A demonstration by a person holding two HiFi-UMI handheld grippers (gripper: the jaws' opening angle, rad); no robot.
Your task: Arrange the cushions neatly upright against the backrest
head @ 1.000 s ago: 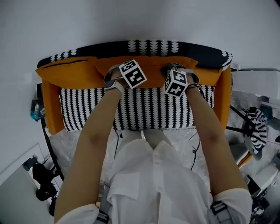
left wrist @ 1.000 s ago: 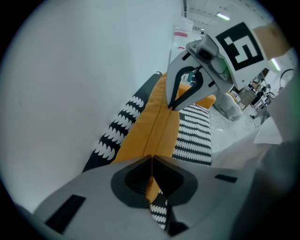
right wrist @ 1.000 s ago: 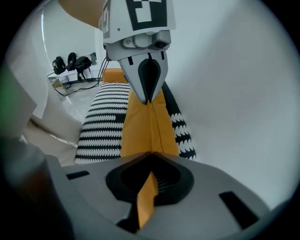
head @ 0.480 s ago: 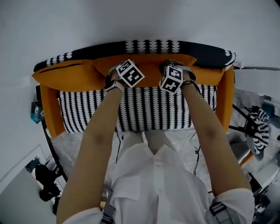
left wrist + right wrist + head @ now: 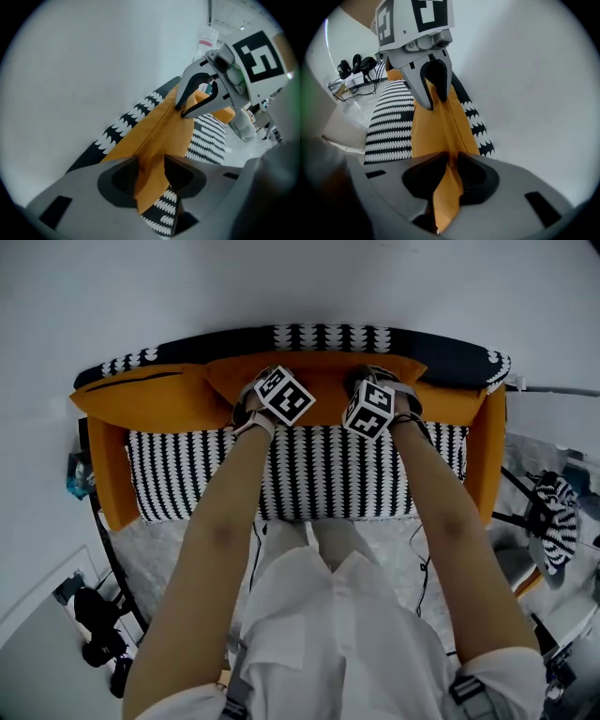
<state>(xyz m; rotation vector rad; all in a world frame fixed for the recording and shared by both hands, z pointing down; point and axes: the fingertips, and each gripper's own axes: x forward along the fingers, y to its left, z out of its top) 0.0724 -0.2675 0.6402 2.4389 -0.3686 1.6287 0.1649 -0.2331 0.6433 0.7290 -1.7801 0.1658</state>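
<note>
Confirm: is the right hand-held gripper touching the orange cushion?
Touching. Right gripper view: the orange cushion sits between the right hand-held gripper's opening jaws, against both pads.

White short-sleeved shirt (image 5: 347,634); left gripper (image 5: 151,171), right gripper (image 5: 452,168) grey, black-white marker cubes (image 5: 284,396).

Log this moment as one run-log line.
step: release | left gripper: jaws opening, middle cushion top edge between | right gripper: jaws opening, same edge between | cushion pose: upright against backrest

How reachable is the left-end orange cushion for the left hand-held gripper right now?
Probably yes. The left hand-held gripper is opening its jaws around the top edge of the middle orange cushion, and the left-end orange cushion lies right beside it, with nothing between them.
</note>
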